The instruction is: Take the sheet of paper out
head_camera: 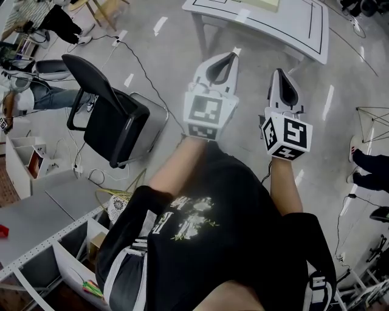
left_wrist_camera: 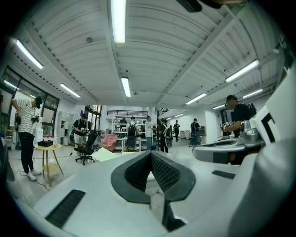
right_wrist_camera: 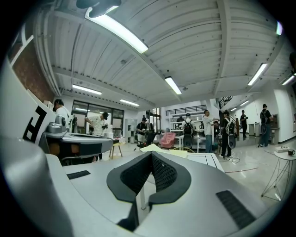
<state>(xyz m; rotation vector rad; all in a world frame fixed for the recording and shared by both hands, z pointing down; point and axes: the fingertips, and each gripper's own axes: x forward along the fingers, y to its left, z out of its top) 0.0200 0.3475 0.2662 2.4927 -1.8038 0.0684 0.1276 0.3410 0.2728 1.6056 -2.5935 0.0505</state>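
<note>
My two grippers are held out over the floor, short of a white table (head_camera: 304, 27) ahead. The left gripper (head_camera: 229, 56) is shut, its black pads meeting at the tip (left_wrist_camera: 151, 153) with nothing between them. The right gripper (head_camera: 280, 72) is shut and empty too (right_wrist_camera: 151, 154). A pale yellowish flat thing, possibly the paper (head_camera: 262, 3), lies on the table's far part. It shows beyond the jaws in the right gripper view (right_wrist_camera: 159, 148) and in the left gripper view (left_wrist_camera: 106, 154). Both grippers are well apart from it.
A black office chair (head_camera: 109, 118) stands on the floor at my left, with cables beside it. Grey shelving (head_camera: 42, 231) is at lower left. Several people stand in the hall in the distance (right_wrist_camera: 206, 125). A small round yellow side table (left_wrist_camera: 46, 152) stands at left.
</note>
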